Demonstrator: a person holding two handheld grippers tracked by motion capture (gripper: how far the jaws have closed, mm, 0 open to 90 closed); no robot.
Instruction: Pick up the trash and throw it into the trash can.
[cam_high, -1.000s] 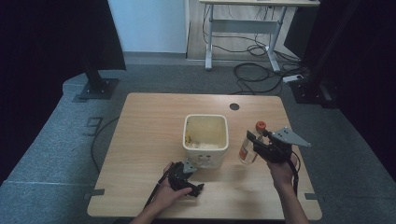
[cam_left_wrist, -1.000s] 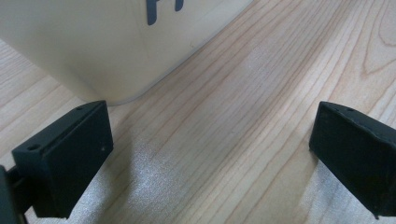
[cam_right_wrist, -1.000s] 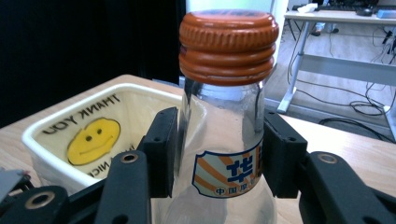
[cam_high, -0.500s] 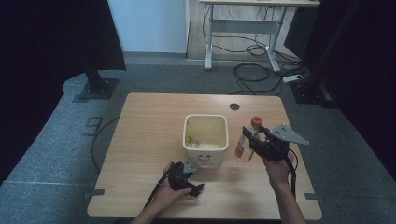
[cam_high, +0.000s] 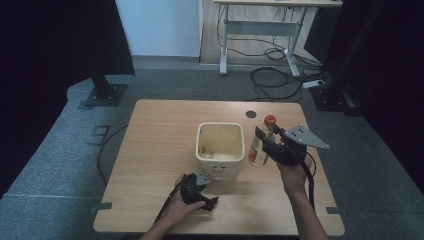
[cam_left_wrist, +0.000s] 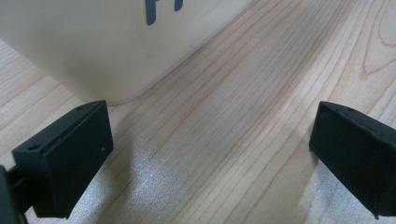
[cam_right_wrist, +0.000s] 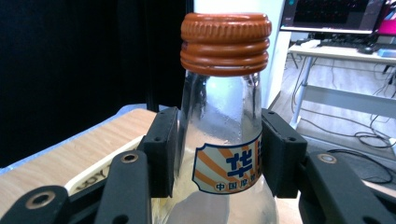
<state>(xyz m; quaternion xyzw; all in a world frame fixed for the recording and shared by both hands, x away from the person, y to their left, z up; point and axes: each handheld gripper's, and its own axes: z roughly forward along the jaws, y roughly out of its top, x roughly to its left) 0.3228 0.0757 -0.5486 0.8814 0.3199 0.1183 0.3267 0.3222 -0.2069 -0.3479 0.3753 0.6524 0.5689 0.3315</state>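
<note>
Bottle (cam_high: 260, 145): clear glass, ribbed orange screw cap (cam_right_wrist: 226, 43), striped paper label; long axis near upright, cap up, held just right of the bin.
Right tongs (cam_high: 263, 142): clamped on the bottle's shoulder, one black pad on each side.
Left tongs (cam_left_wrist: 212, 158): apart, low over the bench (cam_high: 165, 130), nothing between them.
Bin (cam_high: 220, 148): cream plastic, square with rounded corners, open top.
Bench: pale wood grain.

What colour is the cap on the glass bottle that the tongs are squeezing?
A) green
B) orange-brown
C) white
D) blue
B: the right gripper view shows a ridged orange-brown screw cap on the clear glass bottle with the striped label, which the right tongs clamp on both sides of its neck.
</note>
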